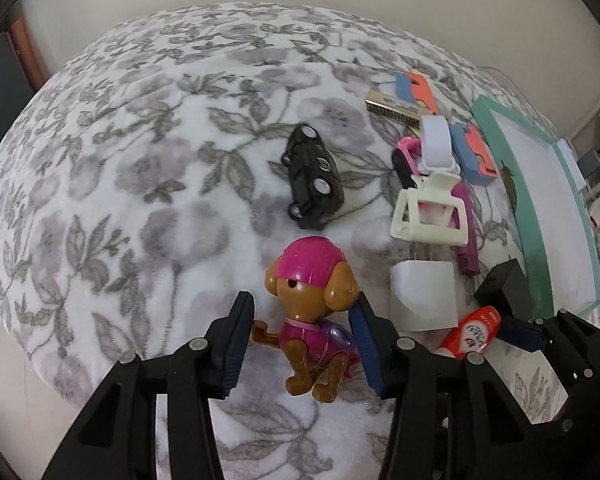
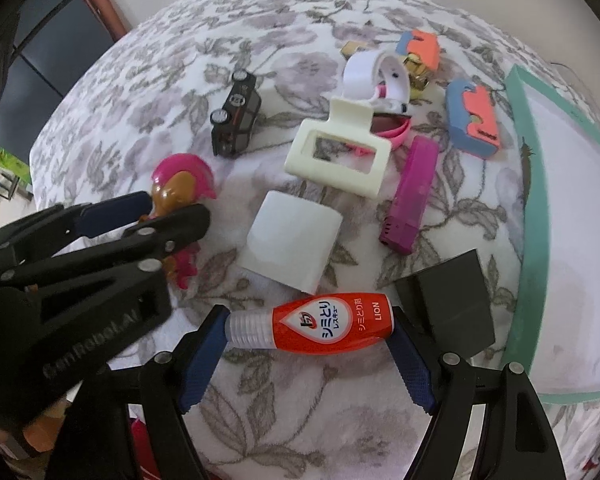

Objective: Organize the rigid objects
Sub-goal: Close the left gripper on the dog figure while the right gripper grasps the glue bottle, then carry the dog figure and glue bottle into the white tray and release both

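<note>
A brown toy dog with a pink helmet (image 1: 314, 320) stands on the floral blanket between the fingers of my left gripper (image 1: 302, 344); the right pad touches it, the left pad stands a little off, so the jaws are open around it. It also shows in the right wrist view (image 2: 180, 188) beside the left gripper (image 2: 156, 216). My right gripper (image 2: 308, 356) is shut across the ends of a red stain-remover bottle (image 2: 324, 326), which lies sideways between the pads. The bottle also shows in the left wrist view (image 1: 474, 330).
A black toy car (image 1: 314, 176), a white hair claw (image 2: 340, 156), a white cube (image 2: 292, 240), a purple bar (image 2: 414, 194), a black block (image 2: 450, 300), blue-orange blocks (image 2: 474, 120) and a white band (image 2: 374, 74) lie scattered. A teal-framed white tray (image 2: 534, 208) lies at the right.
</note>
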{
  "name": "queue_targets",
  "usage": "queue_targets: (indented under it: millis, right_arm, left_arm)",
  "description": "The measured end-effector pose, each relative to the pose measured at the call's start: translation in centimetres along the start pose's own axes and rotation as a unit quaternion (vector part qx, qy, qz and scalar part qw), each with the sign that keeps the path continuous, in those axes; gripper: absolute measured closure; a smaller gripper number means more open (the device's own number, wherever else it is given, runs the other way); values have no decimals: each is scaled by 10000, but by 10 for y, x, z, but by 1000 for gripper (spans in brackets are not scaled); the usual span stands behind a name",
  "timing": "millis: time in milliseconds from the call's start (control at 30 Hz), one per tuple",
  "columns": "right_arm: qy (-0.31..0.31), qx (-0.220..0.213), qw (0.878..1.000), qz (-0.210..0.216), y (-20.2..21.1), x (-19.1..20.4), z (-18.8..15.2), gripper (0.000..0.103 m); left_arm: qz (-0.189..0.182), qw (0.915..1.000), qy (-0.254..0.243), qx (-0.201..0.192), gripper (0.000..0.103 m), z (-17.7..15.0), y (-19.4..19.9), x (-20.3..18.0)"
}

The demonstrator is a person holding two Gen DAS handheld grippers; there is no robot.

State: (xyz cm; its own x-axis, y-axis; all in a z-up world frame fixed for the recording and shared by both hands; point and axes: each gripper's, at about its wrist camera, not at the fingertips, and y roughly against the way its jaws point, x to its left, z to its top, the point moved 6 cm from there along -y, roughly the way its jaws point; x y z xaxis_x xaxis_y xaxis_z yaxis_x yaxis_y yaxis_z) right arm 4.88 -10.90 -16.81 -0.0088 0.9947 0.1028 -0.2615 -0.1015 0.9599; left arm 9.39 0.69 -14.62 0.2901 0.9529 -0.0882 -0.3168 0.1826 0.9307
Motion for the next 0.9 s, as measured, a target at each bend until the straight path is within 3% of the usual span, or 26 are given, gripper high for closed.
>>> queue_targets:
  millis: [133, 300, 433, 667, 900]
  right_arm:
    - [-98, -100, 9998, 121, 11, -2, -4, 23]
    - [-337, -583, 9974, 259, 41, -15, 1, 23]
    - [-794, -999, 9918, -30, 63, -46, 5, 23]
    - [-1967, -1676, 9601, -1070, 103, -134, -5, 23]
    - [-2885, -1803, 9240, -1748, 119, -199, -27, 23]
  left_arm:
    - [73, 9999, 78, -58, 52, 4, 11, 6]
    - [183, 9995, 71, -228, 52, 22, 38, 1]
    - [239, 9982, -95, -534, 52, 48, 67, -25]
    - [188, 9963, -509, -660, 52, 81, 85, -97]
    - [45, 9965, -634, -540, 52, 92, 80, -161]
